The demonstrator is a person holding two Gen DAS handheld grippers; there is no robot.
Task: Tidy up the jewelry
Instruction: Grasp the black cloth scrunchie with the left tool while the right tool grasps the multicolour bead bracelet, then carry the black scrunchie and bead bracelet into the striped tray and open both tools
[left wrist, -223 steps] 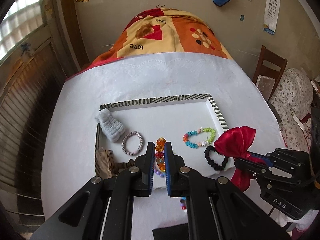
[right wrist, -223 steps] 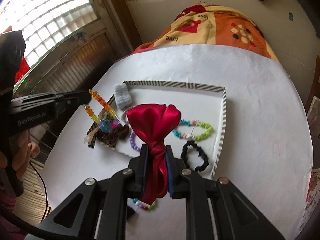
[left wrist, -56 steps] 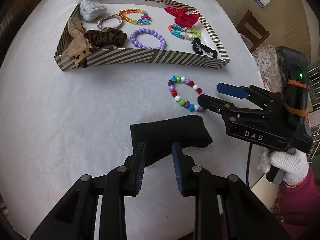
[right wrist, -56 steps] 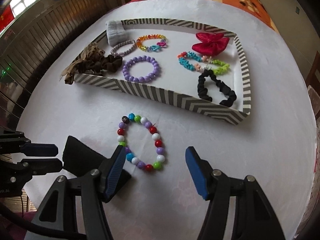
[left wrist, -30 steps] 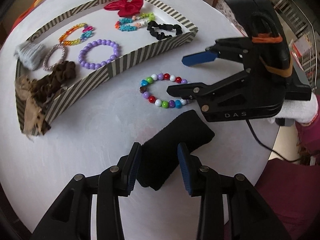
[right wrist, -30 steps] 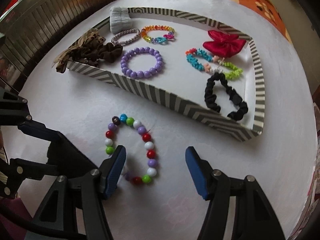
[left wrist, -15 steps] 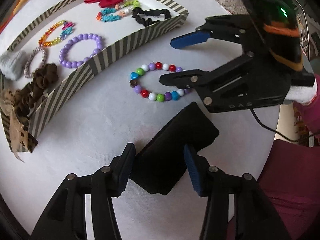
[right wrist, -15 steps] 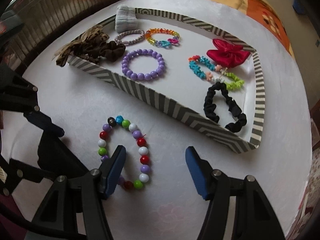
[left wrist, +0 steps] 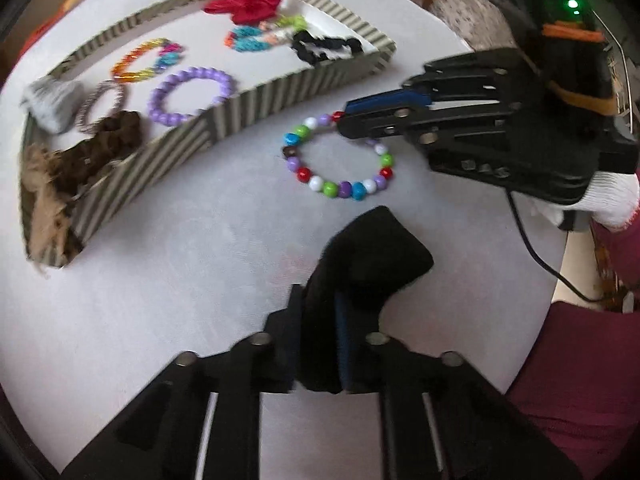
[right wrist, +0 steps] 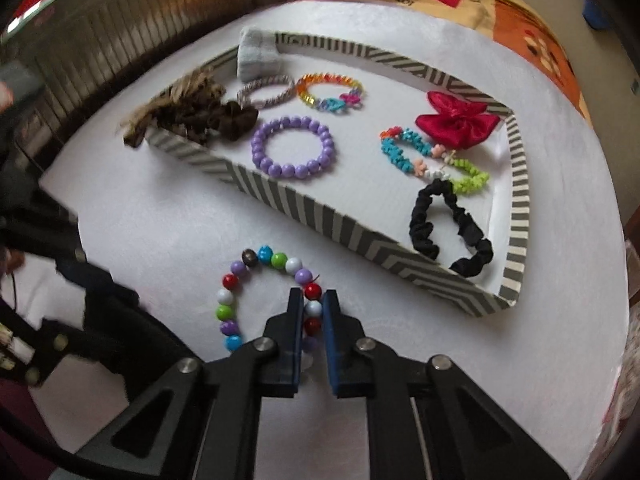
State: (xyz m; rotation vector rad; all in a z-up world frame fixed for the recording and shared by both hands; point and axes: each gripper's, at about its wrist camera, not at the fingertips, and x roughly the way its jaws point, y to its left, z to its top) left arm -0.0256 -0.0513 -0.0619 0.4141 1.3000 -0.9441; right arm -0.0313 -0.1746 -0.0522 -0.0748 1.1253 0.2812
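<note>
Most of the sorting looks done: inside the striped cardboard tray [right wrist: 516, 184] a purple bead bracelet [right wrist: 294, 148], a rainbow crystal bracelet [right wrist: 330, 92], a red satin bow [right wrist: 456, 120], a turquoise-and-green flower bracelet [right wrist: 432, 158], a black ruffled scrunchie [right wrist: 448, 232], a brown scrunchie [right wrist: 200, 114], a silvery band [right wrist: 264, 92] and a grey knitted piece [right wrist: 256, 56] are already laid out. Two items are left on the white tablecloth [right wrist: 160, 220] in front of the tray. The multicoloured bead bracelet [right wrist: 264, 300] is pinched on its near-right side by the right gripper [right wrist: 312, 316], jaws narrowed onto the beads. The black folded cloth pad [left wrist: 372, 256] is being closed on by the left gripper [left wrist: 320, 332], its end already squeezed between the pads. By this reading, both pieces remain to be lifted and carried into the tray.
</note>
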